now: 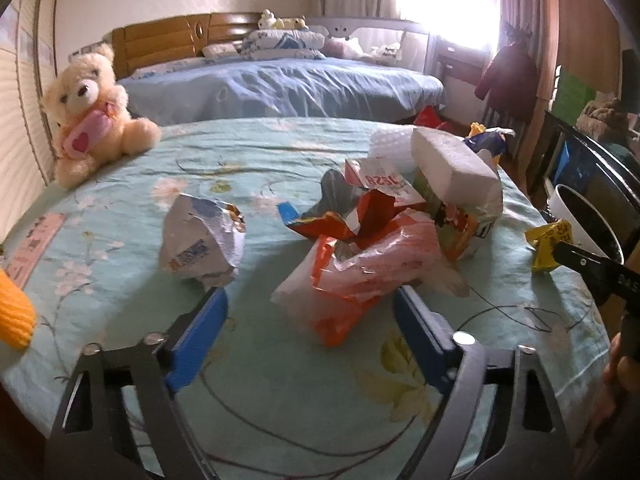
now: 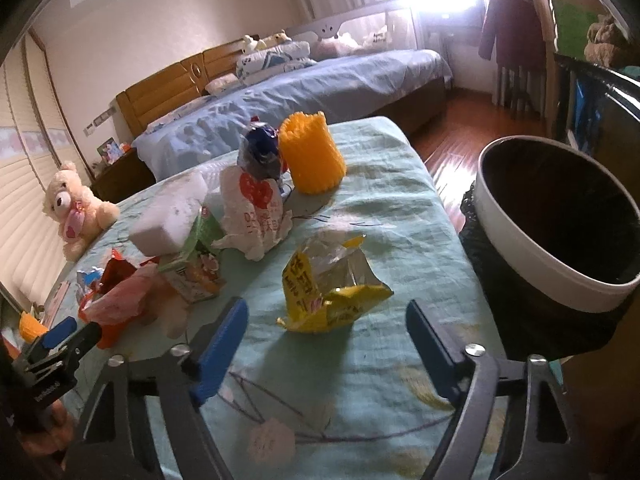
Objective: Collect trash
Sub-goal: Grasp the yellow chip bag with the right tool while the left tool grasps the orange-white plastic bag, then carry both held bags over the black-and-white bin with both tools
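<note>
The left gripper [image 1: 310, 316] hangs with its blue jaws apart over the pale green flowered bedcover [image 1: 248, 152], and the crumpled orange and clear plastic bag [image 1: 360, 276] lies between them, its edge at the right jaw. A crumpled white and silver wrapper [image 1: 202, 242] lies just beyond the left jaw. Far left sits a cream plush teddy bear [image 1: 90, 112], and at the right edge the tip of the right gripper [image 1: 592, 264] is beside a yellow wrapper [image 1: 550, 246]
</note>
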